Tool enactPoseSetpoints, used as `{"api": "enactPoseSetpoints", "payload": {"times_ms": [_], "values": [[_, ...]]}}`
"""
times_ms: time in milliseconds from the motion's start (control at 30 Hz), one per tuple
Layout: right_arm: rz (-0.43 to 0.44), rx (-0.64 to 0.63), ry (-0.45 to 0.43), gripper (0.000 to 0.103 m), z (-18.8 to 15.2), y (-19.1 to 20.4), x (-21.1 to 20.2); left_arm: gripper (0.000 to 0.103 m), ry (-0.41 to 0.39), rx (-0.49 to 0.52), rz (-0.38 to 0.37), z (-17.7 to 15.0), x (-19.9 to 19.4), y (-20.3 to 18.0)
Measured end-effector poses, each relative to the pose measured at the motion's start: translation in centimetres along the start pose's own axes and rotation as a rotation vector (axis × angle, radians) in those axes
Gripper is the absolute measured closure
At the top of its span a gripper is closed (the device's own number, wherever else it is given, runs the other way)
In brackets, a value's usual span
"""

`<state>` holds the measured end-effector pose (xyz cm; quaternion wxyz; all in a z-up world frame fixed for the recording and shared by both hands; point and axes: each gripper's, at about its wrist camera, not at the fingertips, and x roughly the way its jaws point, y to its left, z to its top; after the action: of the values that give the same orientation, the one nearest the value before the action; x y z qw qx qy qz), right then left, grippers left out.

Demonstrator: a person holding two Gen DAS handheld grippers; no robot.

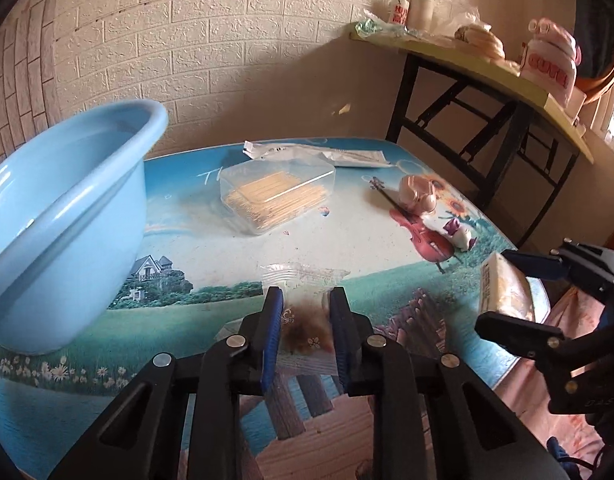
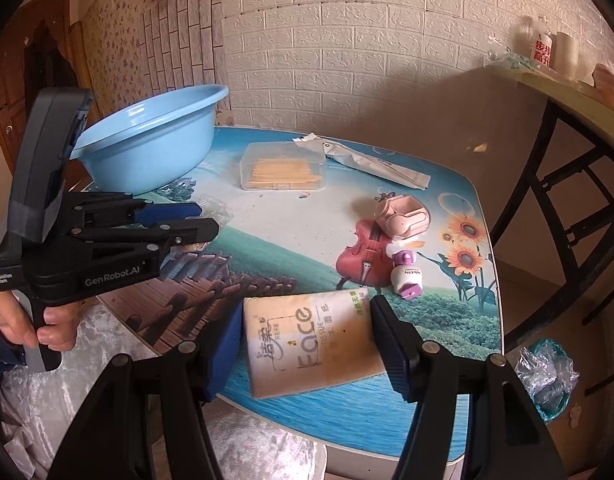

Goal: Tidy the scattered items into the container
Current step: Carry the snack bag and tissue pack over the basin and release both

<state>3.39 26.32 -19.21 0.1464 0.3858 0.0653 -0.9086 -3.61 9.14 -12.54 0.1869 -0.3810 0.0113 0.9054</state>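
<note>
A light blue basin (image 1: 67, 216) stands at the table's far left; it also shows in the right wrist view (image 2: 147, 136). My left gripper (image 1: 305, 300) is shut on a clear plastic packet with a brown item (image 1: 303, 320), low over the table. My right gripper (image 2: 305, 344) is open around a tan tissue pack (image 2: 311, 344) at the table's near edge, pads on both sides; the pack also shows in the left wrist view (image 1: 507, 288). A clear toothpick box (image 1: 277, 196), a white sachet (image 2: 375, 164), a pink case (image 2: 403, 216) and a small purple-white bottle (image 2: 405, 276) lie on the table.
The table has a printed landscape top (image 2: 291, 240). A folding side table (image 1: 487, 76) with bottles, bags and a pink pack stands to the right. A plastic-lined bin (image 2: 547, 372) sits on the floor right. Brick-pattern wall behind.
</note>
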Motion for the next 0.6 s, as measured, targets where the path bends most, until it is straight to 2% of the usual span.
{"api": "enactPoseSetpoints", "payload": {"times_ms": [267, 600], "values": [[-0.037, 0.021, -0.008, 0.039, 1.0, 0.6, -0.7, 0.081, -0.083, -0.018, -0.035, 1.5, -2.9, 0.5], [-0.077, 0.037, -0.025, 0.039, 2.9, 1.3, -1.3, 0.081, -0.190, -0.025, -0.043, 3.9, -6.3, 1.3]]}}
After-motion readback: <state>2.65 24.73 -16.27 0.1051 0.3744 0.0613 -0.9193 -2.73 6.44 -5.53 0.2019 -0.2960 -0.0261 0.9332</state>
